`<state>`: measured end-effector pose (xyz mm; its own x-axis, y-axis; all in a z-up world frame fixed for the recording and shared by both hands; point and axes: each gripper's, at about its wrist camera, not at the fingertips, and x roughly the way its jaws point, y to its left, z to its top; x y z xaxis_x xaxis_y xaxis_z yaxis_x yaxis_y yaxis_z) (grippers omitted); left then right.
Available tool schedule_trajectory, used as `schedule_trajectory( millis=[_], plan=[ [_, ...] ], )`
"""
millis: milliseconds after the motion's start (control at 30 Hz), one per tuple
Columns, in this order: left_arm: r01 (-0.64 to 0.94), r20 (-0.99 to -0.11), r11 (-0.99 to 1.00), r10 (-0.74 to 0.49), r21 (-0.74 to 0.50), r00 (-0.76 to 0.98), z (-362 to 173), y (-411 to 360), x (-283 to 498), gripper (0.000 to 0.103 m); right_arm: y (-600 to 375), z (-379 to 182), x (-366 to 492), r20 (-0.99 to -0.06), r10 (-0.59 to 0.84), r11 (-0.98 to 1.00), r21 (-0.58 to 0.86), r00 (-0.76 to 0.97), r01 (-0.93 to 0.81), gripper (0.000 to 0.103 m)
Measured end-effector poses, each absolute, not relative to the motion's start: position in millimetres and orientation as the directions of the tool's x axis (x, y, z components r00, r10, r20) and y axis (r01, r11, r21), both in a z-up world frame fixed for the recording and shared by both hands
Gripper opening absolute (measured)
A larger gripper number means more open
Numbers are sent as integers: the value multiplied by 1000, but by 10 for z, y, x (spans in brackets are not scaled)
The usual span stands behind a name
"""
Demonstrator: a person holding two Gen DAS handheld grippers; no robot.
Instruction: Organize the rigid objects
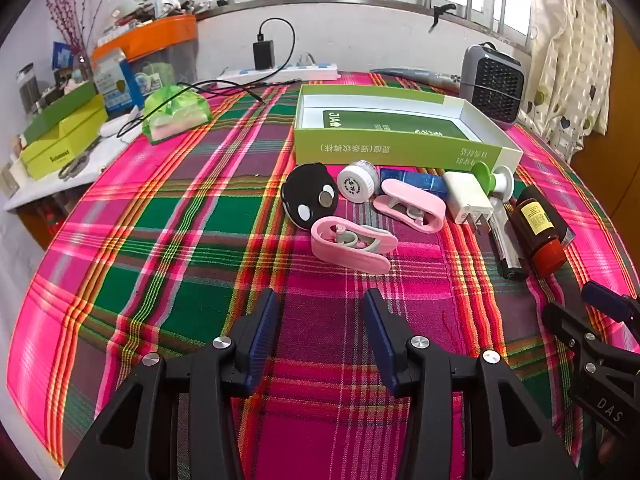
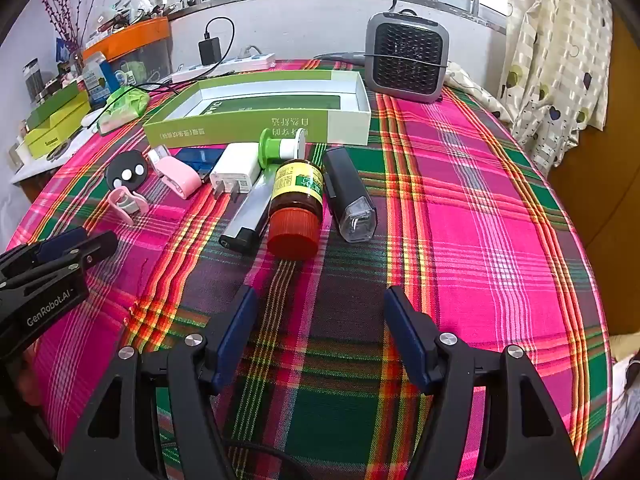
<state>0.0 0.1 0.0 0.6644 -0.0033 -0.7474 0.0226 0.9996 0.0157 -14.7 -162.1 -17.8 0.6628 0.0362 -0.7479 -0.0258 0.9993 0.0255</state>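
Nearest in the left wrist view, the left gripper (image 1: 322, 304) hangs over the plaid-covered counter (image 1: 160, 240) with its jaws spread wide and nothing between them. The right gripper (image 2: 318, 304) stands the same way in its own view, jaws apart over bare cloth.

Beyond the grippers the objects lie in a loose row. The left view shows clearly a pink clip (image 1: 352, 246) closest in, a second pink clip (image 1: 412, 204) behind it, a black oval case (image 1: 310, 200) and a white round cap (image 1: 358, 182); in the right view these are small and off to the left. The right view shows what the left view only cuts at its edge: a brown bottle with a red cap (image 2: 296, 204) lying on its side, a black tube with a clear end (image 2: 352, 196) just beside it on the right, and a silver and black bar (image 2: 248, 220) on its left. A white plug adapter (image 2: 234, 172), a blue flat box (image 1: 414, 182) and a green and white spool (image 2: 280, 148) lie just before the box.

Farther back, the green and white box (image 1: 396, 148) sits open; its inside holds only a green printed panel, no objects. A grey fan heater (image 2: 406, 60) stands behind it.
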Motion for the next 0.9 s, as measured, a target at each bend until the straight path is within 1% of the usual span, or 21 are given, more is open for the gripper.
schedule_trajectory(
  millis=[900],
  plan=[
    [23, -748, 1000, 0, 20, 664, 0, 0, 0, 44, -1617, -185, -146, -749, 27, 1000, 14, 662, -26, 66]
  ],
)
